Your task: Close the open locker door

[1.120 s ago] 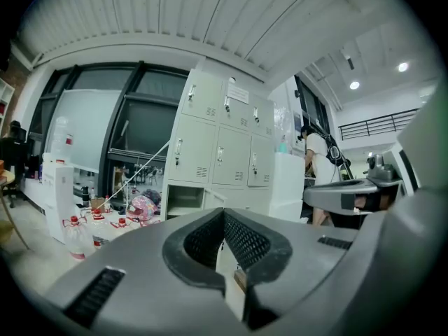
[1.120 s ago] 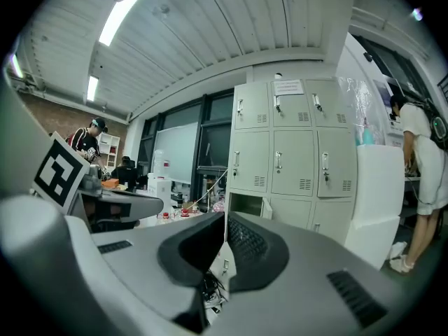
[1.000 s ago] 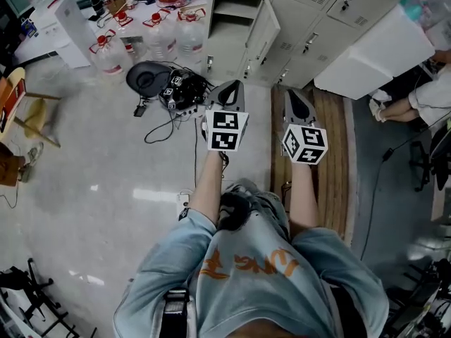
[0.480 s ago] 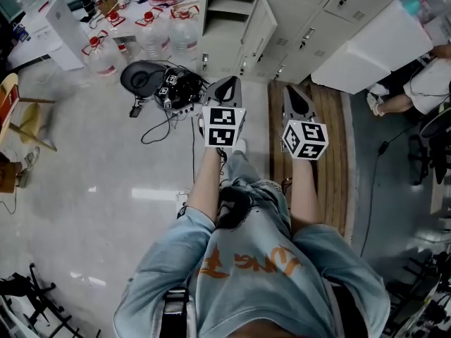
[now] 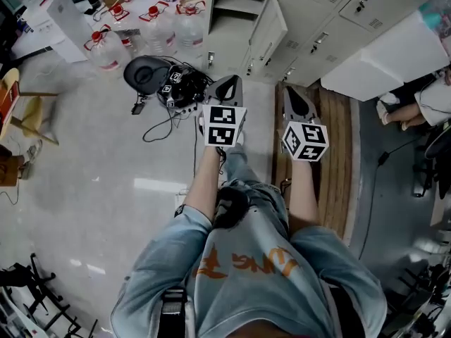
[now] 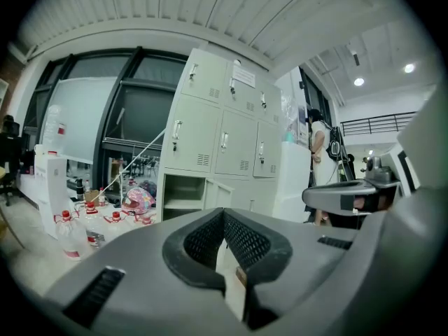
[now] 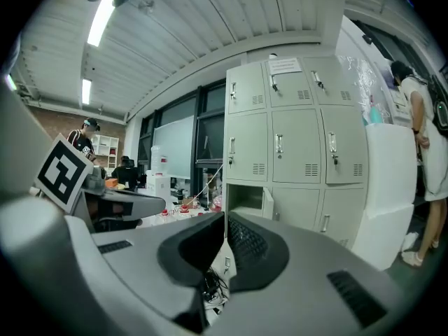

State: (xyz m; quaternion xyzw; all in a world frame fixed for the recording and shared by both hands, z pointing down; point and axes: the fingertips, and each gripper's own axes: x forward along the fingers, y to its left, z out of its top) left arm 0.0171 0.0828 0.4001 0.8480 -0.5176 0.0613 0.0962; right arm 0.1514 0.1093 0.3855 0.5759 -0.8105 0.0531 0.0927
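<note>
Two empty grippers, left gripper [image 5: 227, 84] and right gripper [image 5: 299, 98], hold their jaws pressed together, the open locker door [image 5: 271, 27] well ahead of both: best step closer, then push its outer face.

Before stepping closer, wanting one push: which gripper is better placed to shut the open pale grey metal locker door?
Probably right: the pale grey metal locker door hangs right of its compartment, nearer the right gripper; the left gripper faces that compartment.

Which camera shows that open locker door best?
The head view: the open locker door stands swung out, seen plainly from above. The right gripper view shows it small and nearly edge-on; so does the left gripper view.
</note>
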